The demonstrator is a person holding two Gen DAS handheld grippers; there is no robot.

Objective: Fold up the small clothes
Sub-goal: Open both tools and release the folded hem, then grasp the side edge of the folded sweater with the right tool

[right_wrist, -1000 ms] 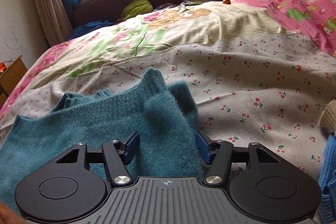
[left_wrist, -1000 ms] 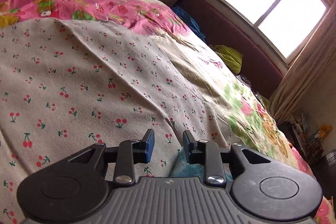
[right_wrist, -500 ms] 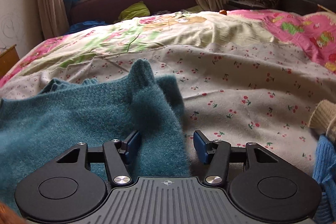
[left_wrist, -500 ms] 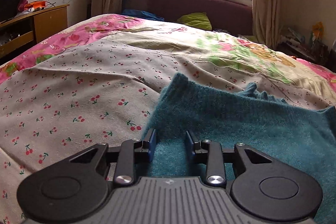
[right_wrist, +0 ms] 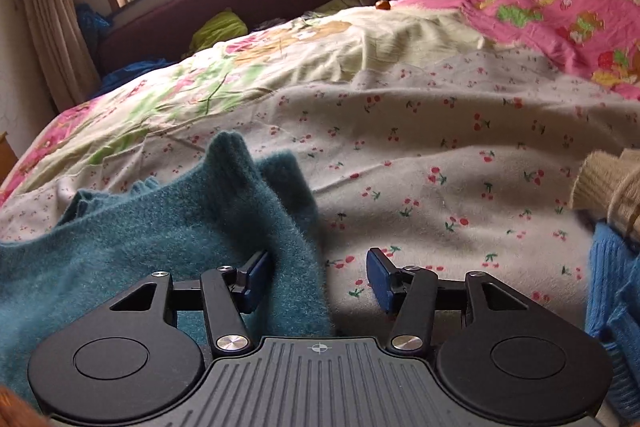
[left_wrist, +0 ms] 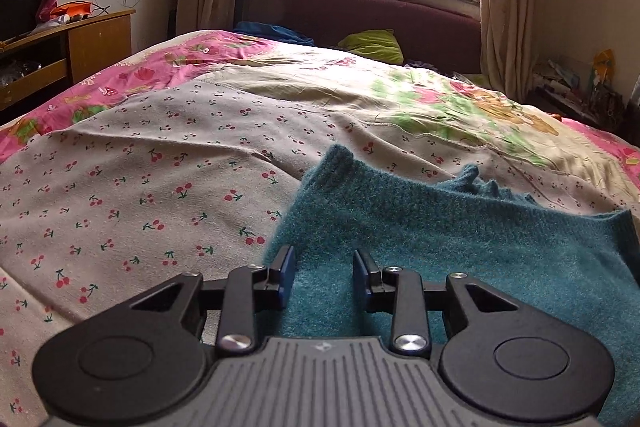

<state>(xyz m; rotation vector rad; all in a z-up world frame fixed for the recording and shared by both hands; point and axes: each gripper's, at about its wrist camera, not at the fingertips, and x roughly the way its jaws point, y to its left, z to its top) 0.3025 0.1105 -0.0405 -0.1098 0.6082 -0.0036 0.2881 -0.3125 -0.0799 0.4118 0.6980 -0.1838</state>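
A teal knitted sweater (left_wrist: 440, 227) lies on the cherry-print bedspread (left_wrist: 160, 167). In the left wrist view my left gripper (left_wrist: 323, 267) is open, its jaws apart just above the sweater's left edge, holding nothing. In the right wrist view the sweater (right_wrist: 140, 247) lies at the left with one sleeve (right_wrist: 256, 187) bunched up. My right gripper (right_wrist: 320, 269) is open wide over the sweater's right edge; the left finger (right_wrist: 256, 273) touches the knit and the right finger (right_wrist: 380, 277) is over the bedspread (right_wrist: 460, 167).
A beige knit garment (right_wrist: 608, 187) and a blue knit garment (right_wrist: 616, 291) lie at the right edge of the right wrist view. A wooden cabinet (left_wrist: 64, 43) stands left of the bed. A dark red headboard (left_wrist: 360, 15) and window are at the far end.
The left gripper swung from the bare bedspread to over the sweater's left edge. The right gripper's jaws opened wider and it shifted slightly right along the sweater's edge.
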